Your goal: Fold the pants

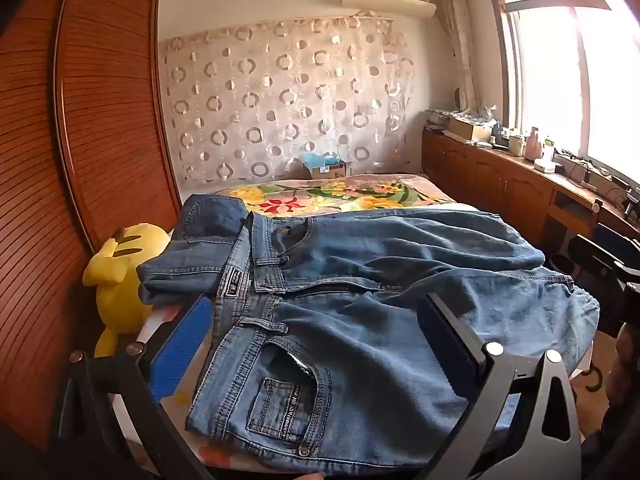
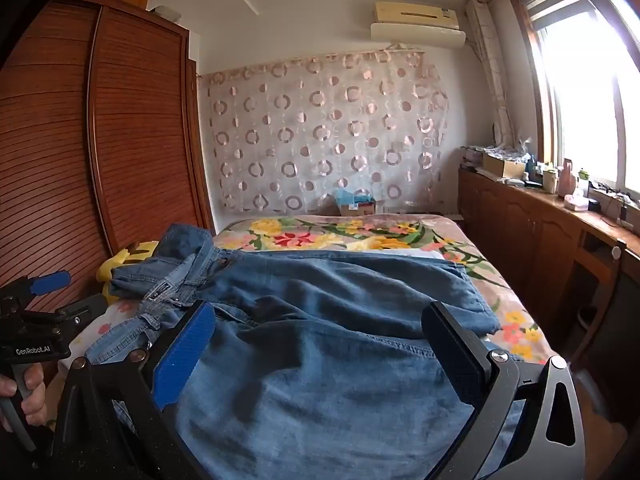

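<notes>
**Jeans spread flat, both grippers wide and empty**

Spread across the near end of the bed (image 1: 408, 190), over the floral blanket (image 1: 320, 194): jeans (image 1: 360, 280), waistband to the left, legs running off to the right. Lying mostly flat, though rumpled at the far left, where the waist (image 1: 208, 240) is bunched and turned over just beside a yellow plush (image 1: 120, 276).

Probably limp, mid-weight denim: soft in the legs, likely to sag and drape when lifted, not slippery. Thicker and stiffer at seams, waistband (image 1: 240, 280) and pocket (image 1: 288, 396), so best taken there. A pinch on a single layer in mid-leg likely to drag up only a wrinkle.

Sensible holds, as a judgement: waistband edge on the left, hem (image 2: 400, 344) on the right, then one half carried over the other.

Left gripper (image 1: 312, 320): jaws spread wide, nothing between them, hovering over the near waist and pocket. Right gripper (image 2: 320, 344): likewise wide apart and empty, above the near leg by the hem.
</notes>
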